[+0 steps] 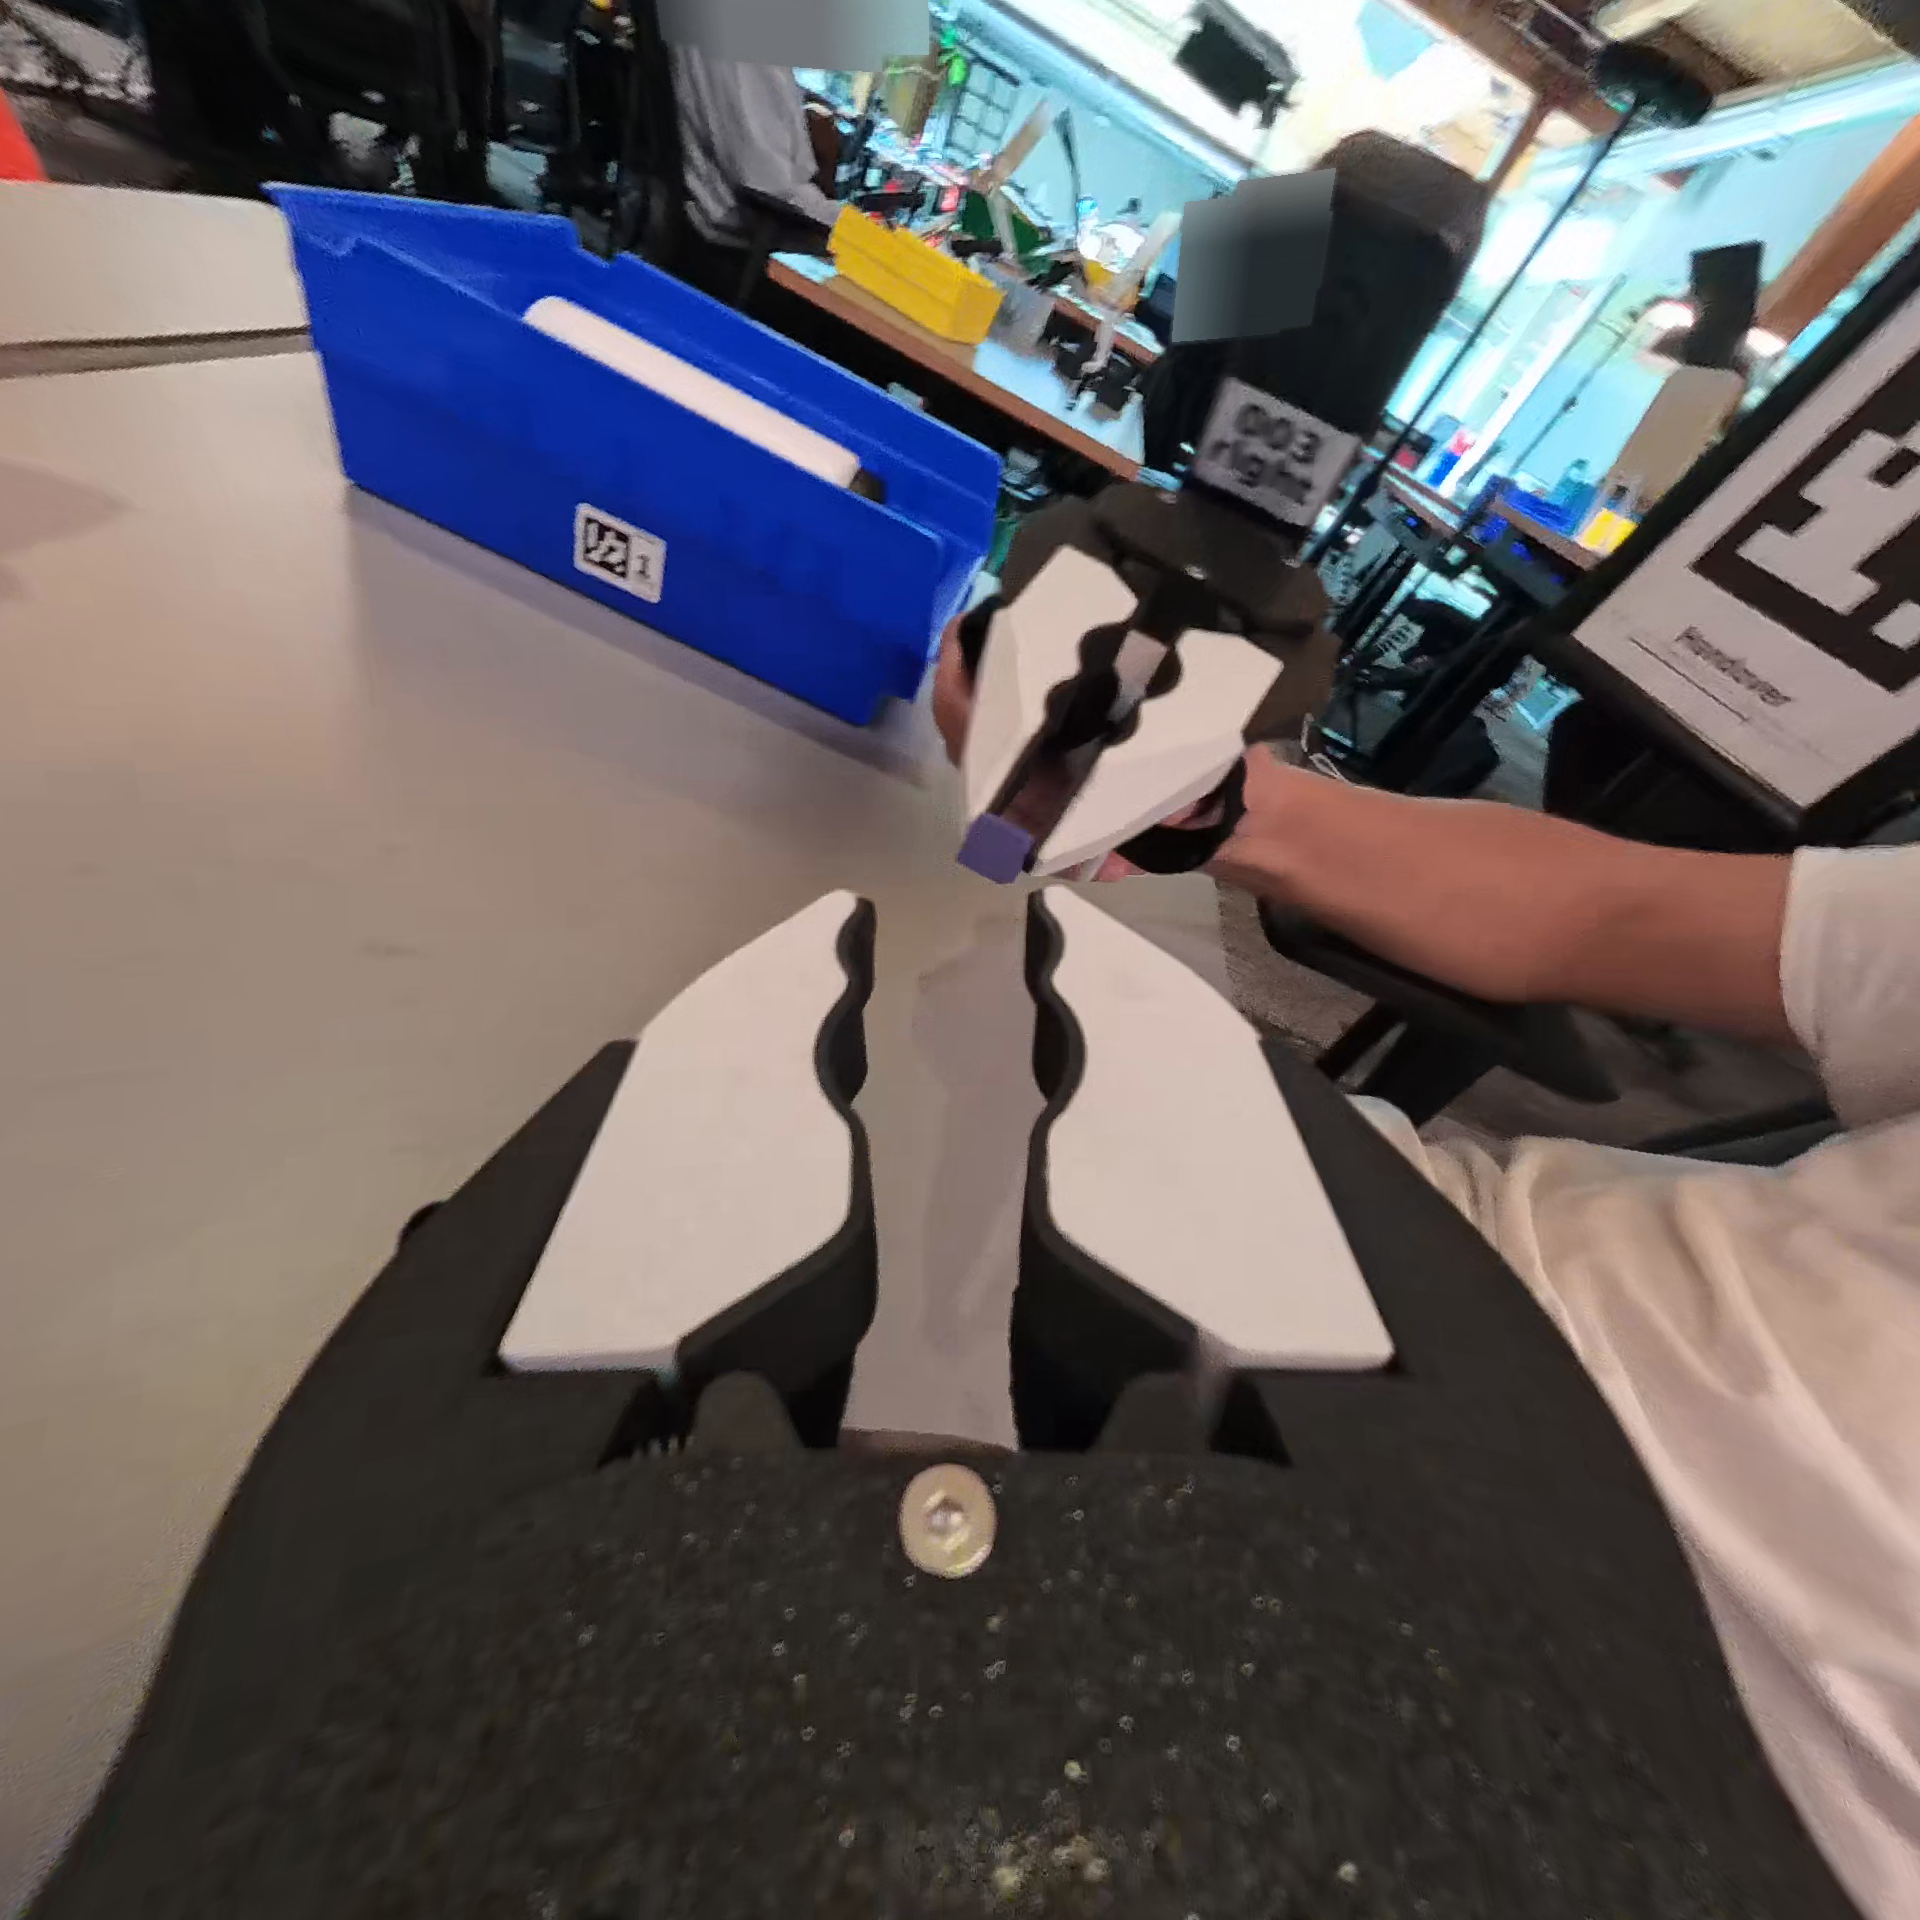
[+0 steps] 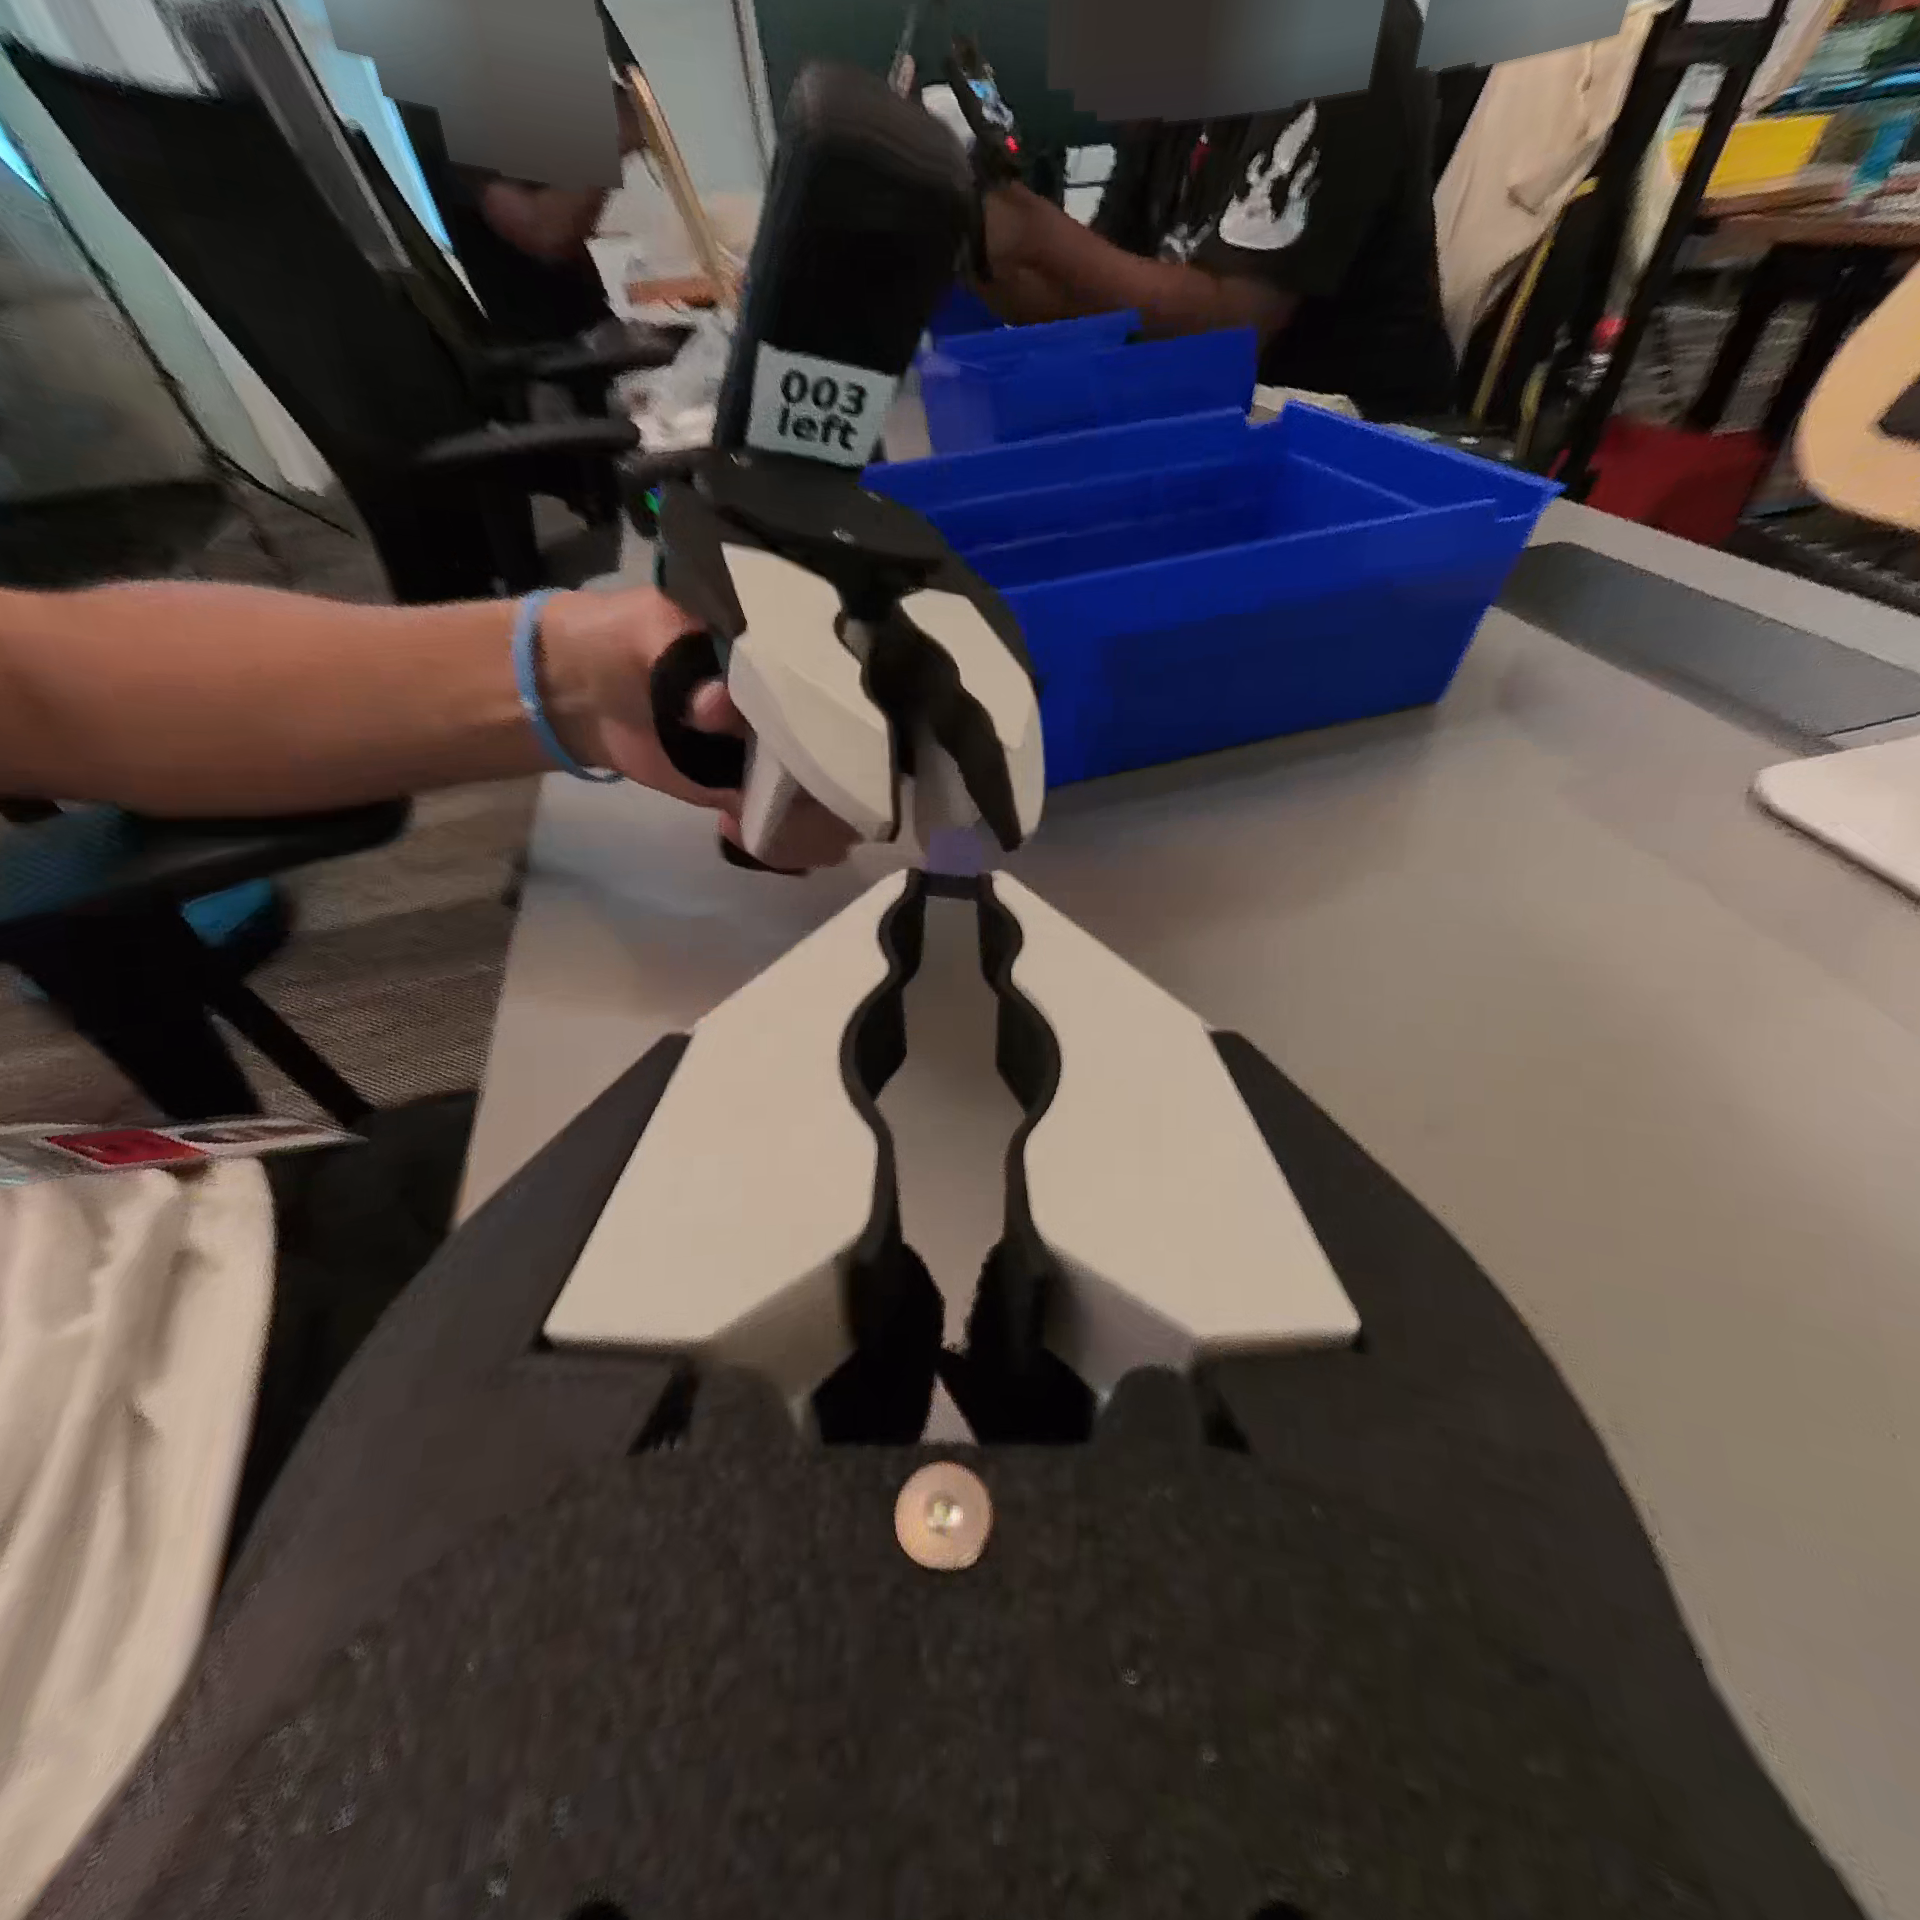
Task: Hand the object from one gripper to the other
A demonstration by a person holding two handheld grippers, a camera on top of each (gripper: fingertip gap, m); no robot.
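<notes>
- A small purple cube [image 1: 995,847] is gripped at the very fingertips of the right gripper [image 1: 1013,852], above a pale grey table [image 1: 312,883]; in the right wrist view only a sliver of the cube [image 2: 954,854] shows, blurred between the two sets of tips.
- The right gripper [image 2: 951,883] is clamped on the cube, its jaws drawn close with only the cube's width between them.
- The left gripper [image 1: 948,909] is spread apart, holding nothing, its tips just beside the cube; whether they touch it cannot be told.
- Seen from the right wrist view, the left gripper [image 2: 961,831] points down at the cube, its jaws either side of it.
- A blue bin [image 1: 644,457] stands on the table on the far side, with a white block [image 1: 696,400] lying inside it, part hidden by the bin's wall.
- The person's hands are mostly hidden behind the gripper handles; a blue wristband [image 2: 532,675] shows on the wrist that holds the left gripper.
- The background workshop is blurred and hard to make out.
</notes>
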